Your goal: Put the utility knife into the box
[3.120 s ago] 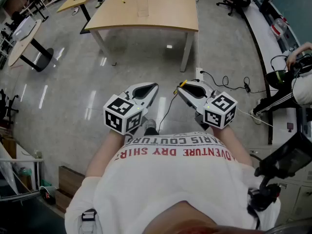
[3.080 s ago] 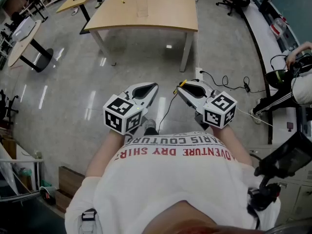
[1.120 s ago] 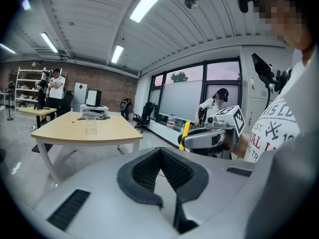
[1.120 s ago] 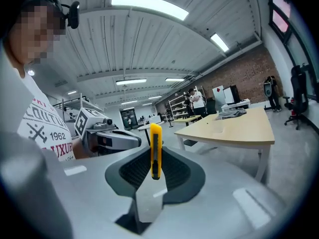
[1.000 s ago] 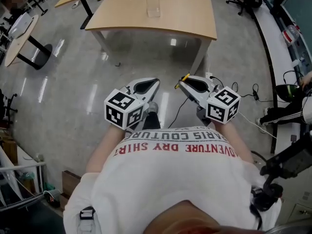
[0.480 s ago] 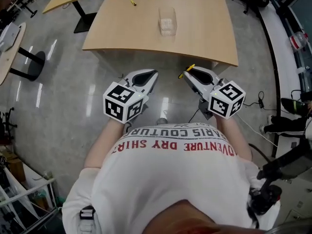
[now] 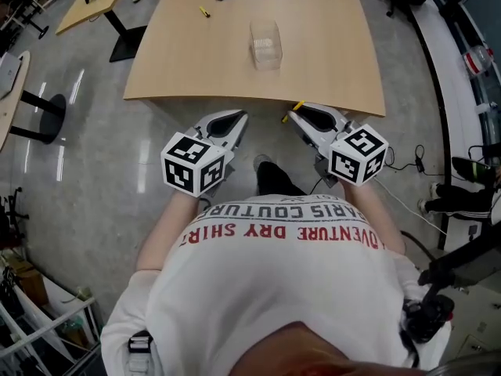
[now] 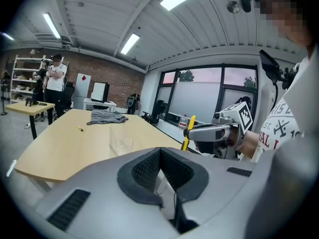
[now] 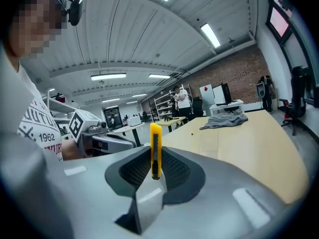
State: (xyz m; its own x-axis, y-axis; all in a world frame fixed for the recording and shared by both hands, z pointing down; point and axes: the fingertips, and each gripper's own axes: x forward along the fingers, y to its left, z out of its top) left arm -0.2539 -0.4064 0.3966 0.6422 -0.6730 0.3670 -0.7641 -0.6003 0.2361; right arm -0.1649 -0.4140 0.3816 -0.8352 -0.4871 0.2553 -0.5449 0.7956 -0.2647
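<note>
The shirt point(image 7: 282, 288) reads "ADVENTURE DRY SHIRT"; the right gripper point(image 7: 295, 113) clamps a yellow utility knife point(image 9: 155, 148).

A polished grey floor point(image 7: 94, 155) streaked with glare fills the left of the head view; a long light-wood bench point(image 7: 188, 61) spans the top, with a smaller table point(image 7: 82, 6) at upper left. The left gripper view shows strip lights point(image 8: 129, 43) on a pale ribbed ceiling — a brick wall point(image 8: 122, 83) at centre left, large windows point(image 8: 199, 96) just right of it.

1 overhead, 2 low toward table point(image 7: 180, 53)
</note>
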